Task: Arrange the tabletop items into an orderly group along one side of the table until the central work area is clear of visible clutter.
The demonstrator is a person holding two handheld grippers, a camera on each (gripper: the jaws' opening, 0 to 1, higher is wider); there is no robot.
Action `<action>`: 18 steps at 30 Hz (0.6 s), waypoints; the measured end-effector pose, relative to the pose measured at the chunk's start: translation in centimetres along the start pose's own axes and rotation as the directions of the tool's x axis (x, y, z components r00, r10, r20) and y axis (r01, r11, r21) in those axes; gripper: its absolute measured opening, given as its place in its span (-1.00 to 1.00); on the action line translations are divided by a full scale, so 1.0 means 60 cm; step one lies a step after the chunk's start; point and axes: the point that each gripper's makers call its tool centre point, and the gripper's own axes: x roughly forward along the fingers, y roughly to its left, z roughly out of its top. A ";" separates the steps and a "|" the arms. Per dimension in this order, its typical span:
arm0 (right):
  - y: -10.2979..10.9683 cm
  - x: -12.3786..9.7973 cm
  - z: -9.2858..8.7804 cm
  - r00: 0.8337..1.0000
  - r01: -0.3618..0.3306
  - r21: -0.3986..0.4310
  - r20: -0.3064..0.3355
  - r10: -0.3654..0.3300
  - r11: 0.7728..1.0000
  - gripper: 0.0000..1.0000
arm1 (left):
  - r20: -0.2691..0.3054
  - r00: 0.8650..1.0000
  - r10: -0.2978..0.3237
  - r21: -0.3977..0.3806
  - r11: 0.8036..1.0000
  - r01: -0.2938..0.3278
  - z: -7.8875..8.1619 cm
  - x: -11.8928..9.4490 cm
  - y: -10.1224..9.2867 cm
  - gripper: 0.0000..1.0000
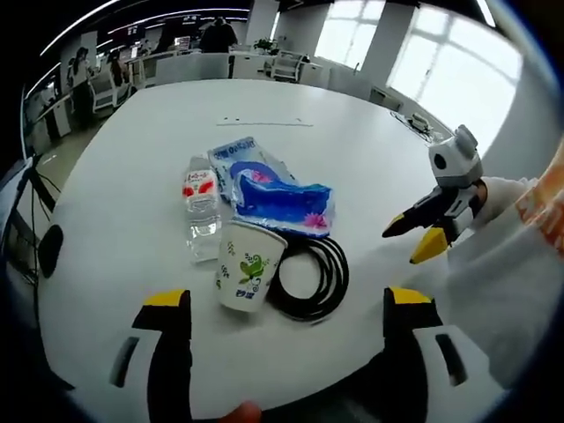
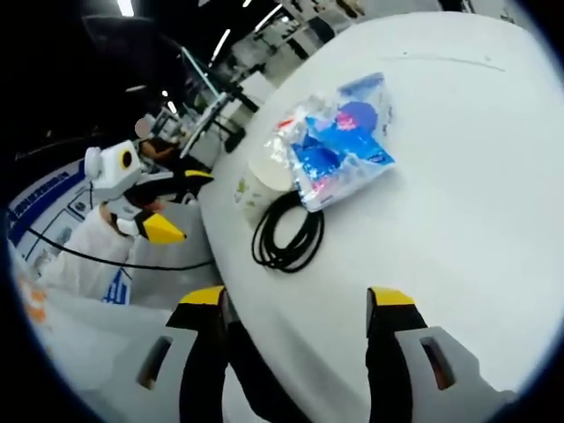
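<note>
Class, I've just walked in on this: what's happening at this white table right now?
A person holds a two-jaw gripper in each hand over a white table. The left gripper and right gripper are both open and hold nothing. Clustered together near the table's edge are a paper cup, a water bottle, a blue plastic packet and a coiled black cable. Nothing is being gripped at this moment.

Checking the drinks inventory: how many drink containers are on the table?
2: a clear water bottle lying left of the blue tissue pack, and a paper cup just beside the coiled black cable. None seems hidden.
</note>
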 end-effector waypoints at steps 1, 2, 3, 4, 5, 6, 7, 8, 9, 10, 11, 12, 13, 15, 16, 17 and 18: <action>0.000 0.000 -0.002 1.000 0.000 0.002 -0.001 0.000 1.000 0.24 | -0.005 1.000 0.004 0.009 1.000 -0.004 -0.002 0.002 0.000 0.81; 0.000 0.000 -0.005 1.000 0.000 0.003 -0.005 0.000 1.000 0.24 | -0.009 1.000 0.009 0.016 1.000 -0.008 -0.002 0.004 -0.002 0.79; 0.000 0.000 -0.006 1.000 -0.002 0.003 -0.009 0.002 1.000 0.23 | -0.017 1.000 0.016 0.024 1.000 -0.015 -0.003 0.006 -0.002 0.76; 0.000 0.000 -0.007 1.000 -0.004 0.004 -0.012 0.004 1.000 0.23 | -0.021 1.000 0.019 0.028 0.999 -0.019 -0.003 0.007 -0.002 0.73; -0.001 0.000 -0.007 1.000 -0.005 0.005 -0.014 0.005 1.000 0.23 | -0.029 0.999 0.028 0.040 0.999 -0.027 -0.004 0.010 -0.001 0.71; -0.002 0.001 -0.007 1.000 -0.007 0.005 -0.015 0.007 1.000 0.23 | -0.034 0.999 0.035 0.051 0.998 -0.033 -0.004 0.013 0.000 0.69; -0.003 0.001 -0.004 1.000 -0.008 0.005 -0.014 0.008 1.000 0.23 | -0.040 0.998 0.043 0.065 0.997 -0.040 -0.002 0.016 0.002 0.68; -0.004 0.000 -0.001 1.000 -0.009 0.006 -0.014 0.009 1.000 0.23 | -0.043 0.998 0.046 0.071 0.997 -0.043 -0.001 0.019 0.002 0.68; -0.006 0.000 0.003 1.000 -0.009 0.007 -0.012 0.009 1.000 0.23 | -0.045 0.998 0.049 0.076 0.996 -0.045 0.001 0.021 0.002 0.67; -0.007 -0.001 0.006 1.000 -0.009 0.007 -0.011 0.009 1.000 0.22 | -0.048 0.998 0.052 0.080 0.996 -0.048 0.004 0.024 0.007 0.66; -0.008 -0.001 0.008 1.000 -0.009 0.006 -0.008 0.009 1.000 0.22 | -0.049 0.997 0.054 0.081 0.995 -0.050 0.006 0.026 0.012 0.65; -0.010 -0.002 0.011 1.000 -0.009 0.006 -0.006 0.009 1.000 0.22 | -0.049 0.997 0.056 0.080 0.995 -0.052 0.010 0.029 0.015 0.64; -0.011 -0.003 0.013 1.000 -0.009 0.006 -0.005 0.009 1.000 0.21 | -0.049 0.997 0.057 0.077 0.996 -0.053 0.012 0.031 0.017 0.63; -0.014 -0.005 0.016 1.000 -0.010 0.009 -0.003 0.010 1.000 0.20 | -0.046 0.997 0.055 0.071 0.996 -0.052 0.020 0.037 0.017 0.59; -0.015 -0.007 0.016 1.000 -0.009 0.011 -0.004 0.009 1.000 0.19 | -0.042 0.998 0.053 0.070 0.996 -0.050 0.024 0.042 0.017 0.57; -0.016 -0.008 0.017 1.000 -0.009 0.011 -0.004 0.009 1.000 0.18 | -0.042 0.998 0.054 0.069 0.996 -0.051 0.027 0.046 0.017 0.55; -0.018 -0.010 0.019 1.000 -0.006 0.011 0.000 0.006 1.000 0.17 | -0.039 0.998 0.057 0.073 0.996 -0.054 0.032 0.051 0.018 0.53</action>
